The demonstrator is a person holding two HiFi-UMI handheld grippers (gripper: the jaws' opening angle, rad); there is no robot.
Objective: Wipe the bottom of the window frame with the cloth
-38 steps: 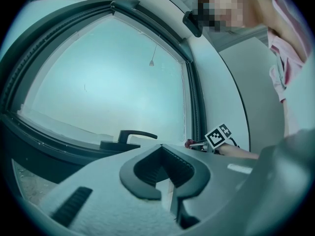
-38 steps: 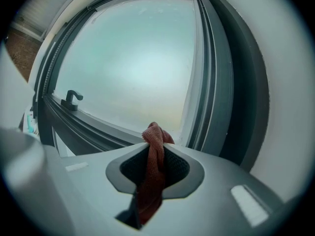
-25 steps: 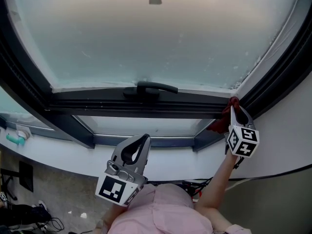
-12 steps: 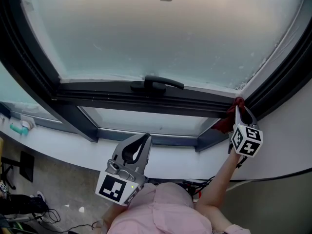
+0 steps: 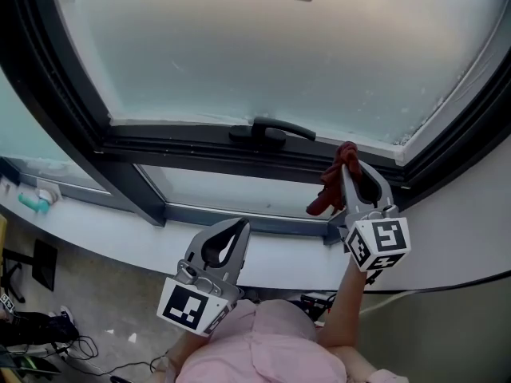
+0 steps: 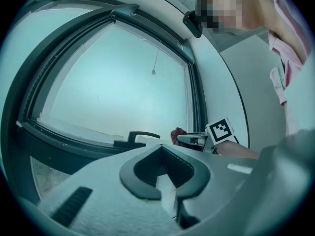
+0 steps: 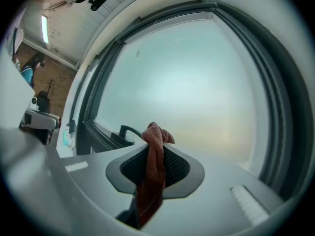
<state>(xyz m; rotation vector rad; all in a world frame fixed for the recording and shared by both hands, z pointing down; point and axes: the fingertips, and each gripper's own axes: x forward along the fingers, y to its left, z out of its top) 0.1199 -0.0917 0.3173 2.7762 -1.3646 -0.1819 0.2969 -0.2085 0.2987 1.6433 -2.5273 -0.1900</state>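
**Nothing readable in this one**

You've got no legible words, numbers or brand names anywhere. Closest thing is the black-and-white square markers on your left gripper [image 5: 238, 227] and right gripper [image 5: 351, 171], and those are just patterns, not text.

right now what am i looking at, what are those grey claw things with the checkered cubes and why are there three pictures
There is no robot here: a person holds a two-jaw gripper in each hand. The cubes with square markers are part of the grippers. The head view comes from a camera on the person's head, looking down at a window. The other two views come from cameras that ride on each gripper and look along its jaws. The right gripper is shut on a red cloth, raised by the dark bottom frame, right of the window handle. I cannot tell whether the cloth touches the frame. The left gripper is held lower, its jaws together with nothing between them.
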